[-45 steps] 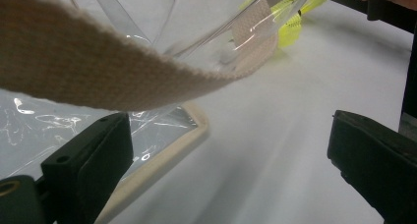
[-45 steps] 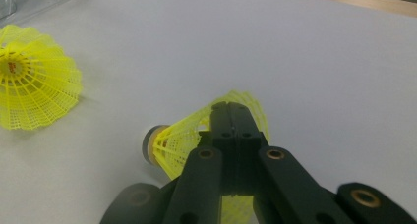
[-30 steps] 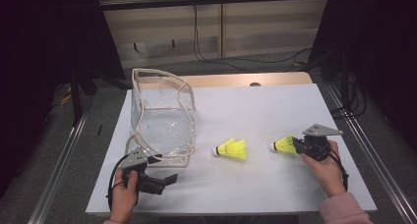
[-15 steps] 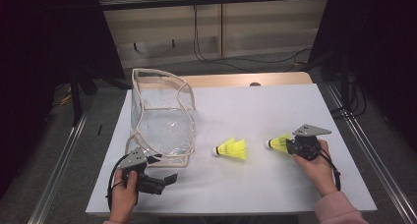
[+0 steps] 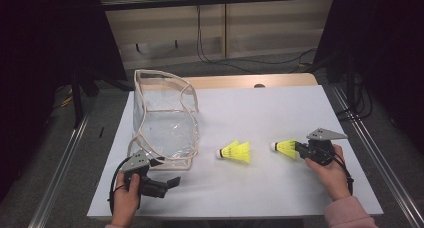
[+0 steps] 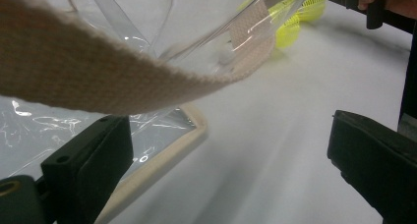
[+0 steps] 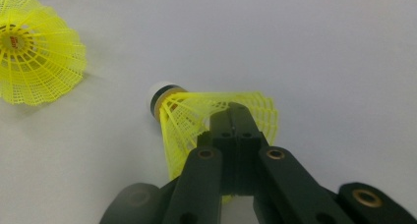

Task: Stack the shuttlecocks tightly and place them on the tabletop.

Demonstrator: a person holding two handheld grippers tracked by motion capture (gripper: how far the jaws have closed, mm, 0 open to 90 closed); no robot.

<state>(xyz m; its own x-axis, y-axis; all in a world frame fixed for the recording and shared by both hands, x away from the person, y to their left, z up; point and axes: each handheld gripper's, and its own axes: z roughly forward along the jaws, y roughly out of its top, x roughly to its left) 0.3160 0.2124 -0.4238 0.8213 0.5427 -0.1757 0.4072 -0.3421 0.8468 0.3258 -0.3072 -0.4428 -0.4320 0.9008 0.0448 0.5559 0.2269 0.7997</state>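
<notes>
Two yellow shuttlecocks on the white worktop (image 5: 260,113), one of them gripped.
The right gripper (image 5: 302,150) has its fingers clamped on the skirt of the held shuttlecock (image 7: 206,118); the free shuttlecock (image 5: 236,151) lies near it, beside the clear plastic bag (image 5: 165,120). The left gripper (image 5: 167,184) rests near the bag's front corner with its fingers apart.
</notes>
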